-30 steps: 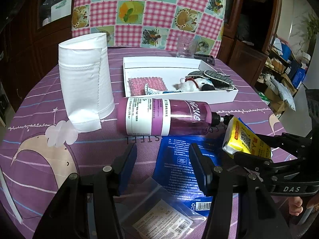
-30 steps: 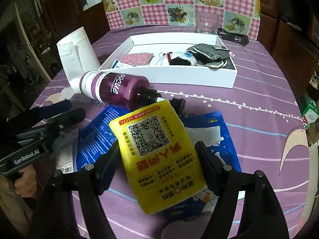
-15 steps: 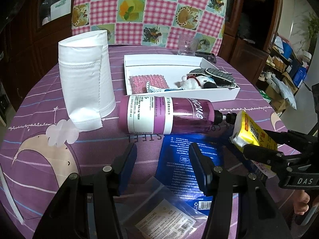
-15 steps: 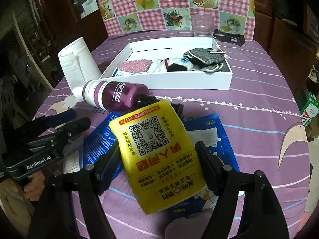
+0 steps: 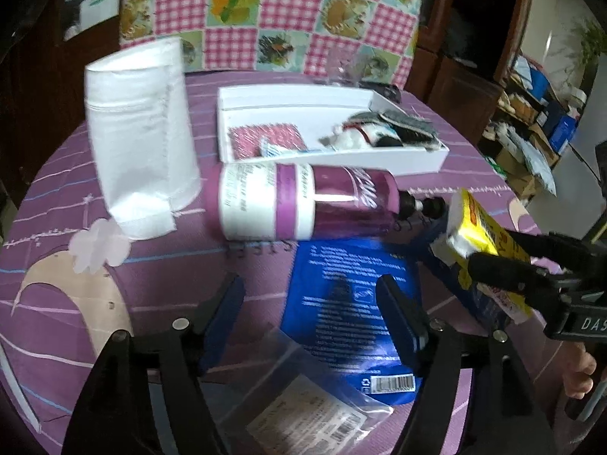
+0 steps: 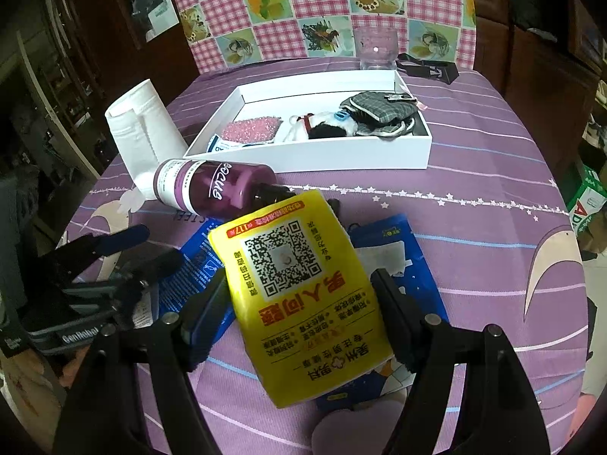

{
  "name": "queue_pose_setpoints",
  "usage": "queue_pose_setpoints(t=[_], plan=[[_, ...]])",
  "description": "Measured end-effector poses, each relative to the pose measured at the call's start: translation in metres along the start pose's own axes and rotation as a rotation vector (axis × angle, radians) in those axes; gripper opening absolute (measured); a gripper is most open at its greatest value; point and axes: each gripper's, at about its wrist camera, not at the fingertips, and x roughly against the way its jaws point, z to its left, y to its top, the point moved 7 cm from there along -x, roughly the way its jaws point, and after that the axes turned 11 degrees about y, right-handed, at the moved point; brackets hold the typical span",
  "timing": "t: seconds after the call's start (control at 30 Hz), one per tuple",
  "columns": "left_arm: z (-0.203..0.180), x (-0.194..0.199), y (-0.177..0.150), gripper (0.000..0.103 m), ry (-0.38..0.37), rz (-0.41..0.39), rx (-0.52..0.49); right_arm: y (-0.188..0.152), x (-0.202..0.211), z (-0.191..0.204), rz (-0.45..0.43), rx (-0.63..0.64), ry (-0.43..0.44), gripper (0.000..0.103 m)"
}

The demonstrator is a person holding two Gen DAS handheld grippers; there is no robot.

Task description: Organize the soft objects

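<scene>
My right gripper (image 6: 299, 299) is shut on a yellow tissue pack (image 6: 299, 292) with a QR code, held above the purple table; the pack also shows in the left wrist view (image 5: 481, 235). My left gripper (image 5: 309, 299) is open and empty, low over a blue packet (image 5: 353, 303) and a clear bag (image 5: 307, 405). A white tray (image 6: 341, 159) behind holds a pink sponge (image 6: 250, 131), a plush dog (image 6: 322, 125) and a grey cloth pouch (image 6: 379, 106). A white fabric sleeve (image 5: 140, 136) stands at the left.
A purple bottle (image 5: 303, 201) lies on its side between the tray and the blue packet. A clear glass (image 6: 375, 47) and a black strap (image 6: 428, 68) sit behind the tray. A checked chair back stands at the table's far edge.
My right gripper has lifted and drawn back a little with the yellow pack. My left gripper has shifted slightly; its view is now blurred.
</scene>
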Motion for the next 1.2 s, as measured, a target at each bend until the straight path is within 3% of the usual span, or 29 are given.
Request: queue_pose_setpoints(t=[0.07,0.2,0.27,0.37,0.43,0.87,0.97,1.03,1.17,1.2], plan=[[-0.009,-0.006,-0.004,0.073,-0.016,0.028,-0.035,0.0,0.001,0.0,0.0,-0.002,-0.001,0.075],[-0.018,-0.019,-0.012,0.073,0.04,0.061,-0.105,0.001,0.001,-0.002,0.001,-0.011,-0.001,0.075],[-0.021,-0.021,-0.011,0.076,0.031,0.063,-0.11,0.001,0.001,-0.003,0.002,-0.016,-0.001,0.075],[-0.024,-0.023,-0.013,0.086,0.021,0.075,-0.122,0.001,0.0,-0.004,0.005,-0.023,0.001,0.075],[-0.028,-0.025,-0.015,0.102,0.021,0.081,-0.145,0.001,0.0,-0.005,0.009,-0.031,0.007,0.075],[-0.038,-0.025,-0.021,0.103,0.021,0.092,-0.193,0.0,-0.002,-0.006,0.021,-0.043,0.008,0.075],[-0.032,-0.025,-0.018,0.094,0.026,0.091,-0.175,-0.001,-0.002,-0.006,0.021,-0.045,0.009,0.075],[-0.026,-0.023,-0.015,0.079,0.032,0.086,-0.149,0.0,-0.002,-0.007,0.02,-0.045,0.007,0.075],[-0.015,-0.022,-0.01,0.062,0.022,0.088,-0.099,-0.001,-0.003,-0.006,0.023,-0.044,0.007,0.075],[-0.012,-0.022,-0.009,0.051,0.029,0.083,-0.085,-0.001,-0.003,-0.006,0.023,-0.044,0.007,0.075]])
